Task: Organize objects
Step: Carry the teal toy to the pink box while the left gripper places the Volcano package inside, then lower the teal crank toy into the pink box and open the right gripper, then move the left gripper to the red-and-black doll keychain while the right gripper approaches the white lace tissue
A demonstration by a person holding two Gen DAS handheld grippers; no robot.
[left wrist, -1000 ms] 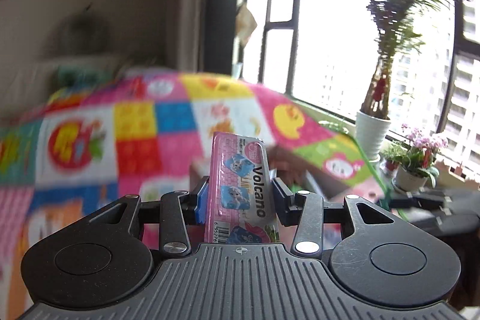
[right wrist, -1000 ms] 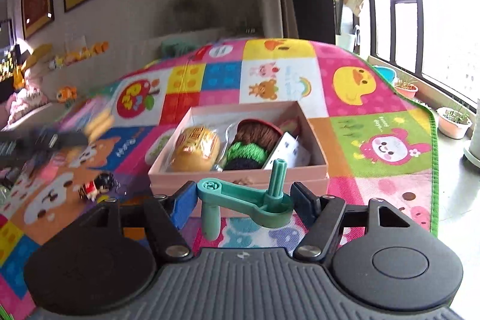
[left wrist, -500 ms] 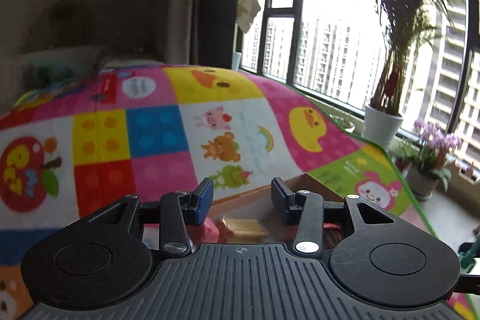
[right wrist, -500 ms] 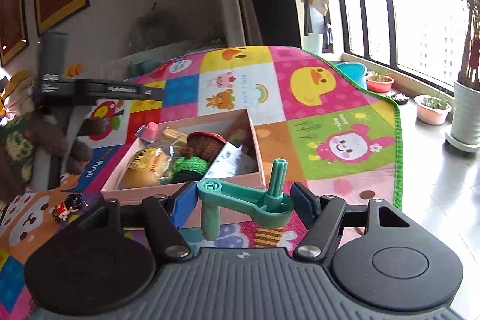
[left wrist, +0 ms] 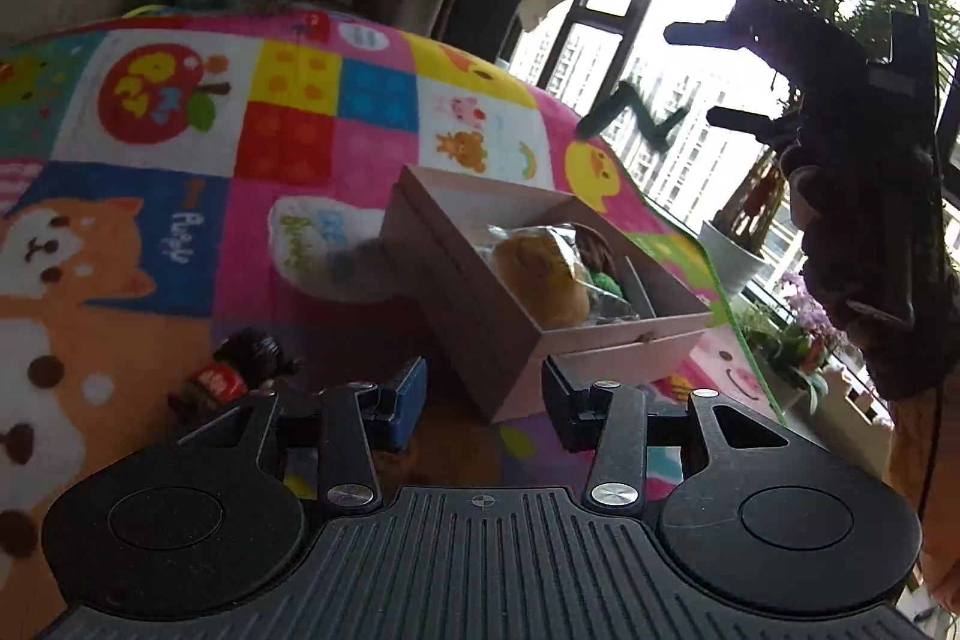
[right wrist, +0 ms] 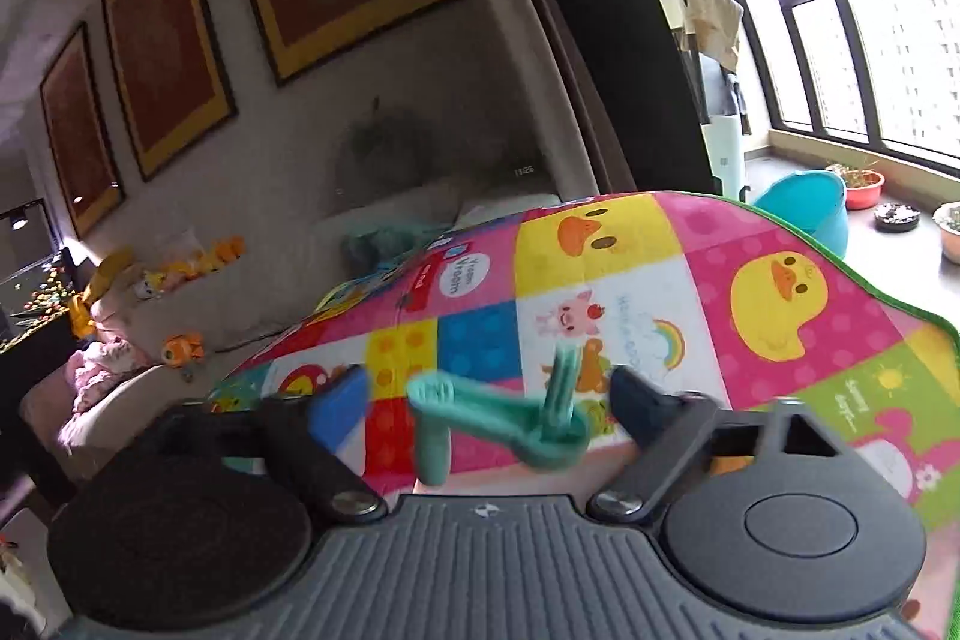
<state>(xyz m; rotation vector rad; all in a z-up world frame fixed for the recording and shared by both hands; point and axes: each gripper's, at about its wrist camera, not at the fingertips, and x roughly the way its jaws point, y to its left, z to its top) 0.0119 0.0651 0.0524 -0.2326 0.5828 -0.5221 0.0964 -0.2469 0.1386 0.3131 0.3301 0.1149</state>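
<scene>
In the left wrist view my left gripper (left wrist: 483, 403) is open and empty, low over the colourful play mat (left wrist: 180, 196), just in front of the near corner of the pink box (left wrist: 480, 334). The box holds a wrapped yellow bun (left wrist: 540, 274) and a brown and green knitted item (left wrist: 600, 256). A small black and red toy figure (left wrist: 234, 376) lies on the mat left of the gripper. My right gripper (right wrist: 489, 403) holds a green crank handle (right wrist: 504, 424) between its fingers, blurred. It also shows in the left wrist view (left wrist: 636, 118), high above the box.
The mat (right wrist: 690, 292) ends at a green border on the right. Beyond it are a teal basin (right wrist: 810, 208), potted plants (left wrist: 732, 256) and windows. A sofa with plush toys (right wrist: 174, 274) stands along the back wall under framed pictures.
My left gripper let go of the pink Volcano packet, then pulled back and down to the box's near corner. My right gripper rose with the green crank; the box has left its view.
</scene>
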